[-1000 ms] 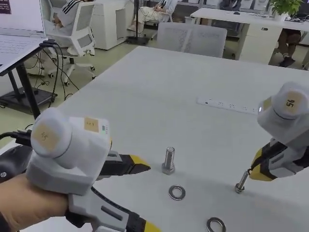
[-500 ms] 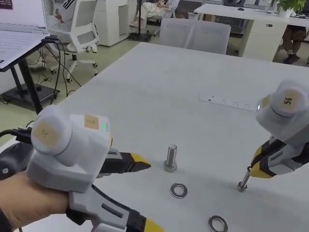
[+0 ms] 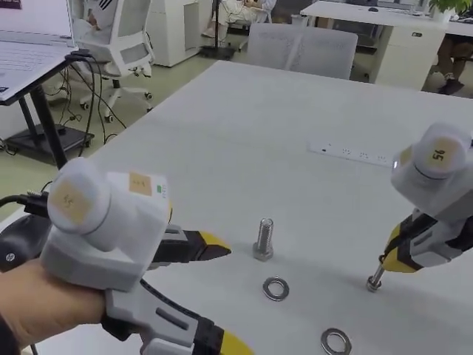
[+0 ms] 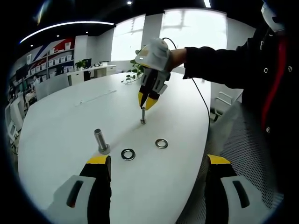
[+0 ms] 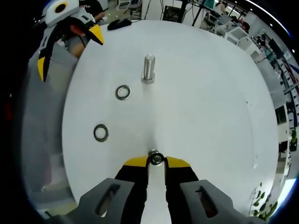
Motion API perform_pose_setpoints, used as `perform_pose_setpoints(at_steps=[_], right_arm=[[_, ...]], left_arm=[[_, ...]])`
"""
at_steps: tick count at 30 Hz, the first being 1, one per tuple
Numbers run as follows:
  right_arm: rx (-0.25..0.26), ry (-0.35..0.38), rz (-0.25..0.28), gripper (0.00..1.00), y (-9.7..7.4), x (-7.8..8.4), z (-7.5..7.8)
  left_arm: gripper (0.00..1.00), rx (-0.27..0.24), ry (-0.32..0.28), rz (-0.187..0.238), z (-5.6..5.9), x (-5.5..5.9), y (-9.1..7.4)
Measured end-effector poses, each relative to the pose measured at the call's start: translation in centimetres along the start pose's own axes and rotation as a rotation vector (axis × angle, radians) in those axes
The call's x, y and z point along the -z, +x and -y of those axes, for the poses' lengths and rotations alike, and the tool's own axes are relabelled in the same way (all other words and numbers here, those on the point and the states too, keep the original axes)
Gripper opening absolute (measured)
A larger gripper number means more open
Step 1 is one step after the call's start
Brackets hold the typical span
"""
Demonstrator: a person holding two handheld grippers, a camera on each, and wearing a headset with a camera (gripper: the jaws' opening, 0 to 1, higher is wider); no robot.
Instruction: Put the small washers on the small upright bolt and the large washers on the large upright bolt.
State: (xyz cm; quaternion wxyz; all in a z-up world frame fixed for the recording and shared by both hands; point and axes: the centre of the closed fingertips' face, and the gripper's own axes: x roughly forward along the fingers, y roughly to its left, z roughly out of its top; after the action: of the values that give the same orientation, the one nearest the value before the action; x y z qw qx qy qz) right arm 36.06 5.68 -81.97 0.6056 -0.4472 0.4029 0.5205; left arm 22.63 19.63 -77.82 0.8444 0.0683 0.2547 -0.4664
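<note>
The large bolt stands upright on the white table, head down. Two washers lie flat in front of it. My right gripper is shut on the top of the small bolt, which stands on the table, leaning slightly. In the right gripper view the jaws close around the small bolt's tip, with the large bolt and both washers beyond. My left gripper hangs open left of the large bolt, holding nothing; its own view shows the large bolt and the washers.
A white power strip lies on the table behind the bolts. A grey chair stands at the far edge. A laptop on a stand with hanging cables is off the table's left side.
The small bolt in my right gripper has gone from a clear lean to nearly upright. My left gripper has stayed where it was, open. The head camera has shifted a little.
</note>
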Motion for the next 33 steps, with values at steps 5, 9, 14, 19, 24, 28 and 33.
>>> perform_pose_setpoints(at_steps=[5,9,14,19,24,28,33], right_arm=[[-0.006,0.001,-0.001,0.14,0.2,0.1,-0.1],[-0.013,0.006,-0.013,0.14,0.9,0.5,-0.1],[-0.024,0.014,-0.019,0.14,1.6,0.7,-0.1],[-0.034,0.012,-0.030,0.14,2.3,0.8,-0.2],[-0.047,0.013,-0.043,0.14,3.0,1.0,-0.4],[-0.051,0.011,-0.048,0.14,3.4,1.0,-0.5],[-0.055,0.010,-0.051,0.14,3.7,1.1,-0.5]], left_arm=[[0.82,0.000,-0.001,-0.002,0.0,0.1,0.0],[0.82,-0.001,-0.003,-0.002,0.0,0.1,0.0],[0.82,-0.002,-0.004,-0.006,0.0,0.2,0.0],[0.82,-0.002,-0.005,-0.007,0.1,0.2,0.1],[0.82,-0.004,-0.009,-0.008,0.1,0.3,0.1],[0.82,-0.007,-0.012,-0.010,0.1,0.4,0.0],[0.82,-0.009,-0.014,-0.011,0.1,0.4,0.0]])
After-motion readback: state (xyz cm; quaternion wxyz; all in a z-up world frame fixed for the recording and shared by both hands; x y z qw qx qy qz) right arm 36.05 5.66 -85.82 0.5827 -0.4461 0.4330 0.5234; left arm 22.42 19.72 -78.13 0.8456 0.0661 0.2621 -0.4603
